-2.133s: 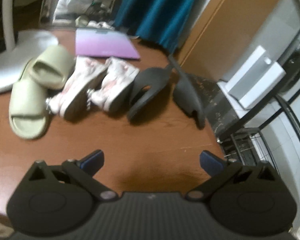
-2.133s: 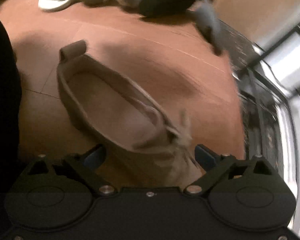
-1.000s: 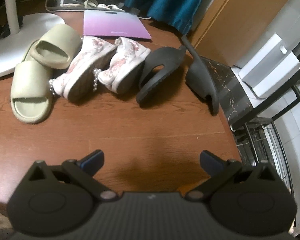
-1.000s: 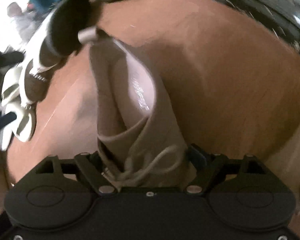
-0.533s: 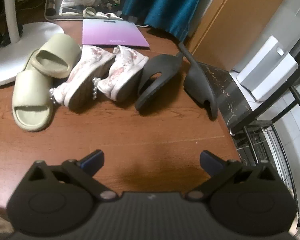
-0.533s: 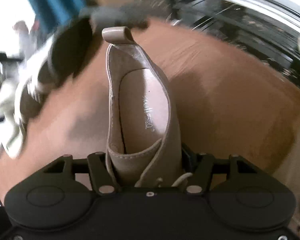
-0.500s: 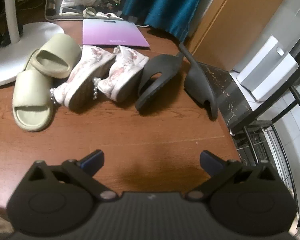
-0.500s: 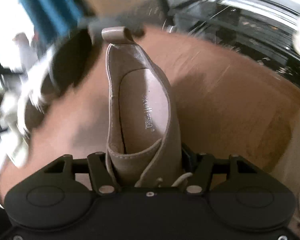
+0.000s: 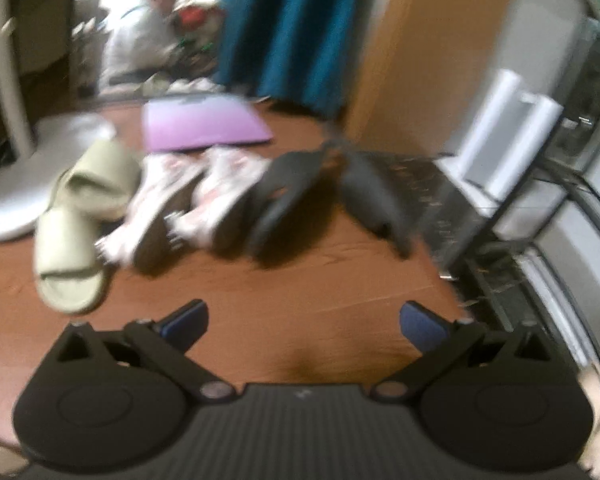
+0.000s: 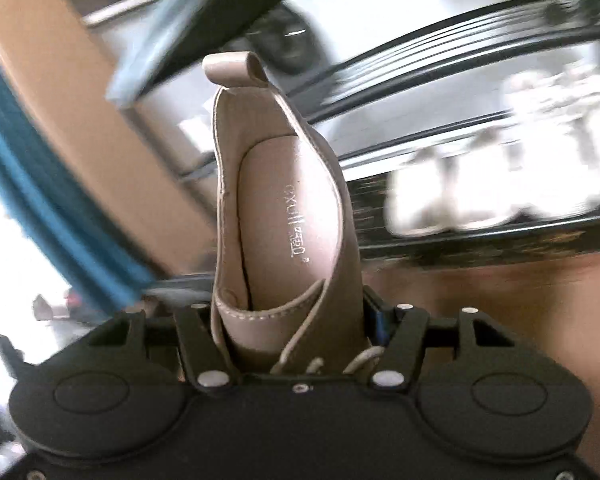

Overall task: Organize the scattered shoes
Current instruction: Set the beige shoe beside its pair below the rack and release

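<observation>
My right gripper (image 10: 296,320) is shut on a beige lace-up shoe (image 10: 288,216). The shoe is lifted off the floor, heel loop pointing away from me. In the left wrist view a row of shoes lies on the brown wood floor (image 9: 300,296): two pale green slides (image 9: 80,220), two white-and-pink sneakers (image 9: 188,200) and two black slippers (image 9: 300,200). My left gripper (image 9: 304,324) hangs open over bare floor in front of that row, with nothing between its blue pads (image 9: 186,320).
A purple mat (image 9: 204,126) and a white stand base (image 9: 32,168) lie behind the row. A black wire rack (image 9: 500,248) with white shoes (image 10: 500,184) stands at the right, beside a wooden panel (image 9: 420,52) and a blue curtain (image 9: 296,28). A person sits far back.
My right gripper closed on the beige shoe, lifted it and swung it towards the black rack. The left gripper's view rose slightly and is now blurred; the row of shoes has not moved.
</observation>
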